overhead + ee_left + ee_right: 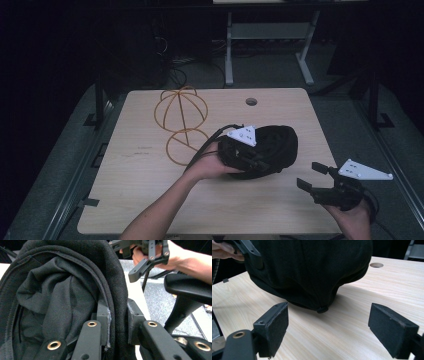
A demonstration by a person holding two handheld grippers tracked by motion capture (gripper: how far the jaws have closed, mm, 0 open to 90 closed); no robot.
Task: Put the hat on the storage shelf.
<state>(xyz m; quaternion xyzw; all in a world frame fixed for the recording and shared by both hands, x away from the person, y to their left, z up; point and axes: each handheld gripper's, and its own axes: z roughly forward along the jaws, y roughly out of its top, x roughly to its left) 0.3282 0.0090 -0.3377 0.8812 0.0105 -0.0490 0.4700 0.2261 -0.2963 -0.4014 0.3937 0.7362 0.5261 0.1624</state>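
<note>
Black cap (75, 285), no readable label, clamped in left gripper (117, 322).

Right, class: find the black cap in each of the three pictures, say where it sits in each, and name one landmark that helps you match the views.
High view: black cap right of centre on the table, left tongs clamped on it.
Left gripper view: it covers the left and centre, its edge pinched between the jaws.
Right gripper view: upper centre, top button pointing down.
Shared landmark: the round hole in the tabletop, also in the right gripper view.
</note>
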